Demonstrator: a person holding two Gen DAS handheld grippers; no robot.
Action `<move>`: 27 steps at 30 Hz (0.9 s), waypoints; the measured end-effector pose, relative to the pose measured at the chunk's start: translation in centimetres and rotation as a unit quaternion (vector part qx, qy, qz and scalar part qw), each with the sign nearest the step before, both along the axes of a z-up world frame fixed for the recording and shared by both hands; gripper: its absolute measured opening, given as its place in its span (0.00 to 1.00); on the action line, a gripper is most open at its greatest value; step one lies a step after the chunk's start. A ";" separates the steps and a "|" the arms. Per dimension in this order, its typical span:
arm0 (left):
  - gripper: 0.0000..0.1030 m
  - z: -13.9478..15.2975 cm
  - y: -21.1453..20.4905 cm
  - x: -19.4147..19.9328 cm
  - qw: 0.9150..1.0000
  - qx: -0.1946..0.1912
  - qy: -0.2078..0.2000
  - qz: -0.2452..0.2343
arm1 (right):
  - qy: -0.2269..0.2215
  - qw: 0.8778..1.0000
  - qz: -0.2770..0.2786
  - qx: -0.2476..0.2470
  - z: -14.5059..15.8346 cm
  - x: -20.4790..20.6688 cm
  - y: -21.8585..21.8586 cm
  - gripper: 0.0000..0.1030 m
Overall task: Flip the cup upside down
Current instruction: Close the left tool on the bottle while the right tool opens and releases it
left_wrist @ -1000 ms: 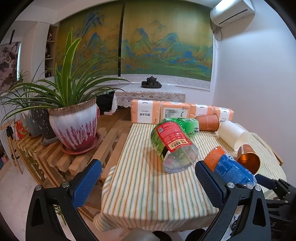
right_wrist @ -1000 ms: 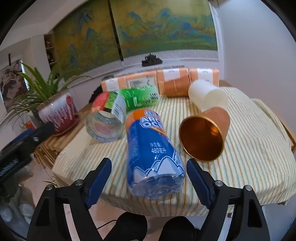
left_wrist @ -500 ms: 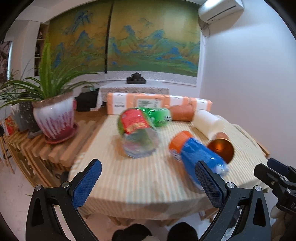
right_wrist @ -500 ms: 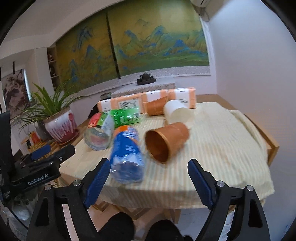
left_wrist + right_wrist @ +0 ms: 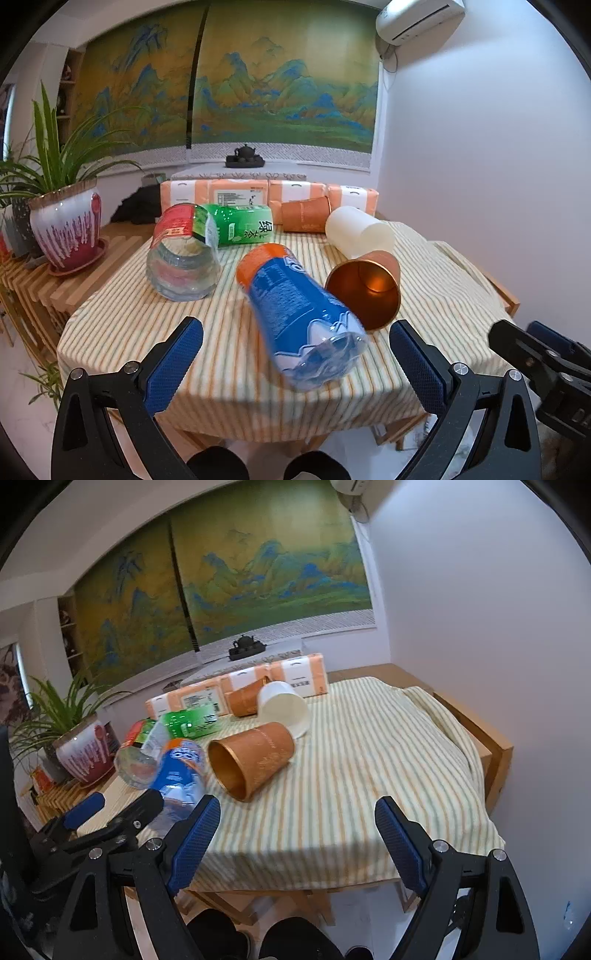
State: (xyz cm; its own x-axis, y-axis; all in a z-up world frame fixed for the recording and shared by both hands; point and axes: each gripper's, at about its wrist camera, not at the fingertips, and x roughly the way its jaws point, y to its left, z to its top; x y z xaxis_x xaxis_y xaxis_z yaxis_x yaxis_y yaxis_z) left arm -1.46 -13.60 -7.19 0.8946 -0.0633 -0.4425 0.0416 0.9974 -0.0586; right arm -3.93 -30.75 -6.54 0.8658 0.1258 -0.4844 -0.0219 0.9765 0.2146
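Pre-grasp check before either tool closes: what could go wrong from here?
1. The copper cup lies on its side touching the white cup; a sideways push could roll both.
2. The blue bottle lies near the tablecloth edge and might roll off if bumped.

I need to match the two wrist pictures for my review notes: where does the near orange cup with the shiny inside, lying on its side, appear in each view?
Left wrist view: the orange cup lies right of centre, mouth toward the camera, beside the blue bottle.
Right wrist view: the same cup lies left of centre, mouth toward the lower left.
Shared landmark: the white cup lying just behind it.
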 end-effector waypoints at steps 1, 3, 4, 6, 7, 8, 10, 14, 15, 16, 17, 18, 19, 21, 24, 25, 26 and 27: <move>0.99 -0.2 -0.3 0.3 1.000 0.003 -0.001 0.003 | 0.001 1.000 -0.002 0.002 -0.1 0.0 -0.2 0.81; 0.99 -0.6 -1.1 0.9 1.000 0.014 -0.008 0.016 | 0.005 1.000 -0.005 0.004 -0.4 0.2 -0.6 0.81; 0.99 -0.9 -1.5 1.1 0.999 0.021 -0.012 0.024 | 0.006 1.000 -0.006 0.006 -0.5 0.3 -0.8 0.81; 0.99 -1.5 -1.8 1.7 0.999 0.033 -0.017 0.037 | 0.009 1.000 -0.006 0.011 -0.7 0.3 -1.0 0.81; 0.99 -1.7 -2.1 2.0 0.998 0.039 -0.018 0.043 | 0.010 1.000 -0.006 0.012 -0.8 0.4 -1.1 0.81; 0.99 -1.9 -2.1 2.2 0.998 0.042 -0.017 0.045 | 0.011 1.000 -0.006 0.013 -0.9 0.4 -1.2 0.81; 0.99 -2.3 -2.2 2.4 0.998 0.045 -0.016 0.047 | 0.014 1.000 -0.007 0.013 -1.1 0.5 -1.5 0.81; 0.99 -2.8 -2.6 2.4 0.997 0.063 -0.024 0.046 | 0.018 1.000 -0.009 0.015 -1.3 0.6 -1.8 0.81; 0.99 -2.9 -2.6 2.5 0.997 0.063 -0.025 0.044 | 0.018 1.000 -0.010 0.015 -1.3 0.7 -1.9 0.81; 0.98 -3.0 -2.6 2.5 0.997 0.062 -0.025 0.043 | 0.019 1.000 -0.011 0.019 -1.3 0.7 -2.0 0.81; 0.96 -3.1 -2.6 2.5 0.997 0.062 -0.024 0.042 | 0.020 1.000 -0.011 0.021 -1.3 0.8 -2.1 0.81; 0.92 -3.1 -2.6 2.6 0.997 0.063 -0.023 0.042 | 0.020 0.999 -0.011 0.024 -1.3 0.8 -2.2 0.81; 0.90 -3.2 -2.6 2.7 0.997 0.065 -0.021 0.042 | 0.021 0.999 -0.011 0.026 -1.3 0.8 -2.2 0.81; 0.75 -3.4 -2.4 2.9 0.997 0.067 -0.014 0.040 | 0.021 0.999 -0.011 0.028 -1.3 0.9 -2.3 0.81; 0.72 -3.5 -2.2 2.9 0.997 0.065 -0.010 0.036 | 0.019 0.999 -0.012 0.030 -1.1 0.9 -2.4 0.81; 0.72 -3.4 -2.1 2.9 0.997 0.065 -0.011 0.035 | 0.019 0.999 -0.013 0.031 -1.1 0.9 -2.4 0.81; 0.72 -3.4 -2.0 2.8 0.997 0.066 -0.012 0.033 | 0.019 0.999 -0.013 0.032 -1.1 0.9 -2.4 0.81; 0.72 -3.3 -1.9 2.7 0.997 0.067 -0.013 0.031 | 0.019 0.999 -0.013 0.033 -1.1 0.9 -2.4 0.81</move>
